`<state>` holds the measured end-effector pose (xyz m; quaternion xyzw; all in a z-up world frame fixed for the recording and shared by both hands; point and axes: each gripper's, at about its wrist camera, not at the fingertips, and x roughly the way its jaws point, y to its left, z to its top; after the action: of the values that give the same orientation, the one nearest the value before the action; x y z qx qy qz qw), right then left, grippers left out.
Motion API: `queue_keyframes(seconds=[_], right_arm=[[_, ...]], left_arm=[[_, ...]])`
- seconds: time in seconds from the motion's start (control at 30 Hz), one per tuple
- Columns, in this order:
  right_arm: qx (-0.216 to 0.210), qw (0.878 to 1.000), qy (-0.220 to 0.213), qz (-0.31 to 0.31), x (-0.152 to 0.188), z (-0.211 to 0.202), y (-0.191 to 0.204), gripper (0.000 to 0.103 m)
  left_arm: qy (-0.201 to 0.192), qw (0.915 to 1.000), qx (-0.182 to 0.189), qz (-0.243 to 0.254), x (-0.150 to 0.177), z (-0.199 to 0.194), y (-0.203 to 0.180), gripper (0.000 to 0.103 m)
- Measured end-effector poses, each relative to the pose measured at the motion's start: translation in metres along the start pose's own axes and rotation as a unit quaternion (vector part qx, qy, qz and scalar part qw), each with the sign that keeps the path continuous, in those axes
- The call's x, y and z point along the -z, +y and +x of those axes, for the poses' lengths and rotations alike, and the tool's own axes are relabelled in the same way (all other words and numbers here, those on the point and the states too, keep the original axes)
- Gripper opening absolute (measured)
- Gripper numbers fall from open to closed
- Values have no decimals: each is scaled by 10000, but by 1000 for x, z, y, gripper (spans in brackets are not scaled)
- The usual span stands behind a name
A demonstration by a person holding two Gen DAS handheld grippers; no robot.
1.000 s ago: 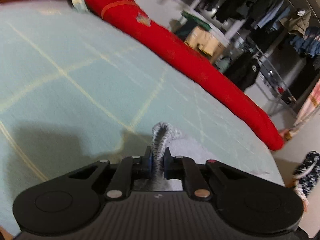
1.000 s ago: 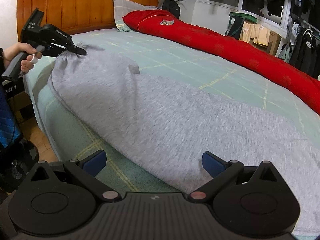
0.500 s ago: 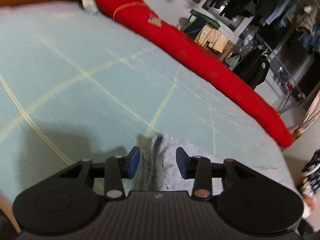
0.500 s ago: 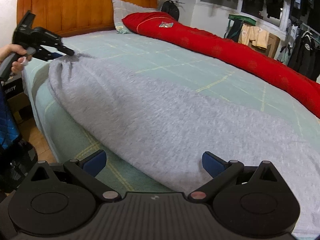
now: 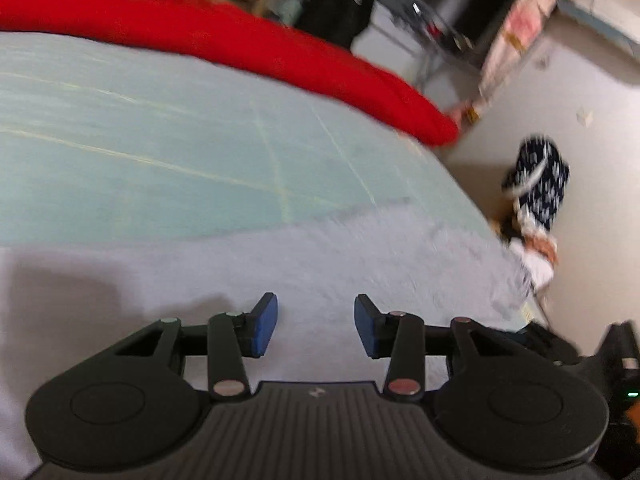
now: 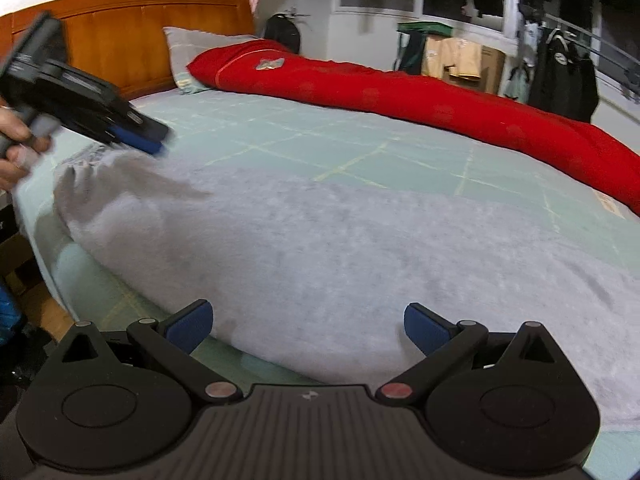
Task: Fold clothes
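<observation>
While both grippers gape empty, left gripper point(image 5: 315, 326), right gripper point(image 6: 308, 326), fuzzy grey garment point(image 6: 320, 248) spread flat.

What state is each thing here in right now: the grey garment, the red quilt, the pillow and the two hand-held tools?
Grey garment: spread flat on the bed, unfolded, held by neither tool.
Red quilt: rolled along the far edge.
Pillow: propped at the headboard.
Left tool: open, empty, just opened.
Right tool: open, empty.
</observation>
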<state>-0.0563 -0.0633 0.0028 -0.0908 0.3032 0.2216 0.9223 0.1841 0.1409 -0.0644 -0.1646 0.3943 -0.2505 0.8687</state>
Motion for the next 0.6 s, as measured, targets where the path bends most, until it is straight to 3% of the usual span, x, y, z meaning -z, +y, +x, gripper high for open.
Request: queue_keyframes(seconds=[0.07, 0.13, 0.27, 0.43, 0.6], right_arm=[[94, 9999, 20, 37, 5, -3, -10, 103], [177, 9998, 54, 95, 11, -5, -21, 103], [262, 9991, 104, 310, 22, -4, -43, 103], [246, 9967, 186, 746, 39, 4, -69, 103], [150, 9959, -31, 889, 45, -1, -72, 103]], left_arm=[[212, 9997, 78, -41, -6, 33, -3, 41], [358, 9993, -92, -96, -11, 60, -4, 39], [236, 9986, -400, -239, -24, 92, 8, 30], [198, 9975, -662, -125, -34, 109, 4, 32], [120, 9964, -842, -61, -33, 95, -15, 34]])
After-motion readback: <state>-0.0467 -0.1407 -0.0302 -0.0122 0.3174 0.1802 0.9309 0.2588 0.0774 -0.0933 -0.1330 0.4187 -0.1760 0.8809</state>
